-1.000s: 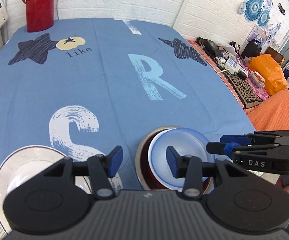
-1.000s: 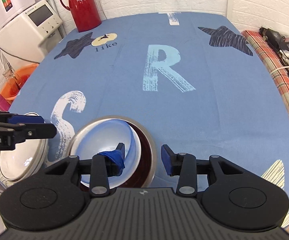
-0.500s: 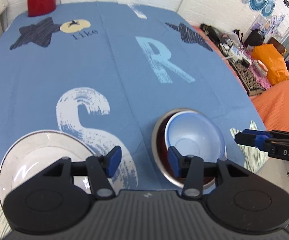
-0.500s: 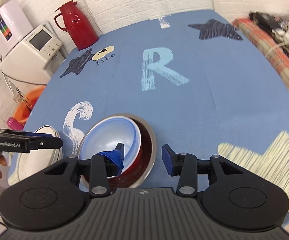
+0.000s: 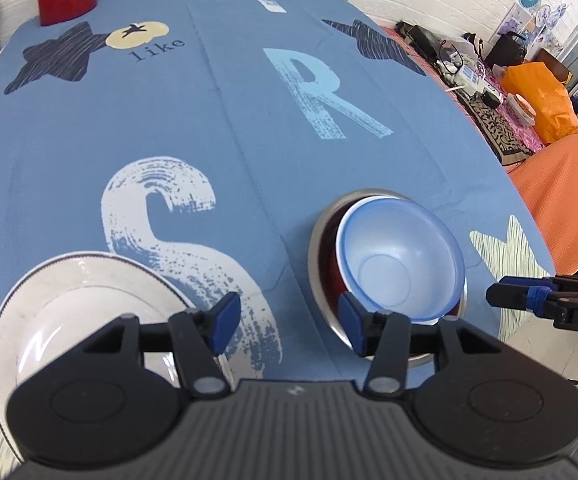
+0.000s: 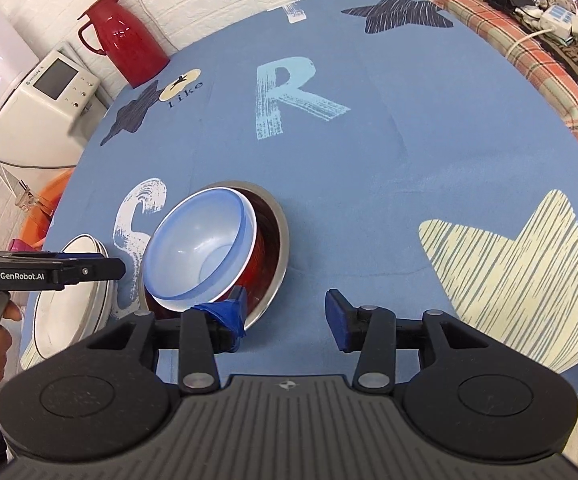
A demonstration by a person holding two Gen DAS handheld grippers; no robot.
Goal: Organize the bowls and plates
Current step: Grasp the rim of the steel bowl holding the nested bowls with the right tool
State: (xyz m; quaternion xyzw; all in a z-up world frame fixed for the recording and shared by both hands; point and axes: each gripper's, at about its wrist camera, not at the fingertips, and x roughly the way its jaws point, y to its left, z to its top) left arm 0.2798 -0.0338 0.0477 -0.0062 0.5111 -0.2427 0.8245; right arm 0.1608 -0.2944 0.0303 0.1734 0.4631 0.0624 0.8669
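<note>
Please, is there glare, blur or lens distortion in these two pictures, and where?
Left wrist view: fisheye bends the tablecloth edges; a bright streak of glare lies on the white plate; far clutter on the right is soft. Right wrist view: the same bending; a small highlight on the red thermos; the blue bowl is sharp; the corners go dark.

Blue bowl (image 5: 401,256) tilted in steel bowl (image 5: 321,240)

Cloth: we note a blue tablecloth (image 5: 249,128) printed with letters and stars.
Upper left: we see a red thermos jug (image 6: 123,42) beside a white appliance (image 6: 39,112).
Upper right: cluttered bench (image 6: 545,32).
</note>
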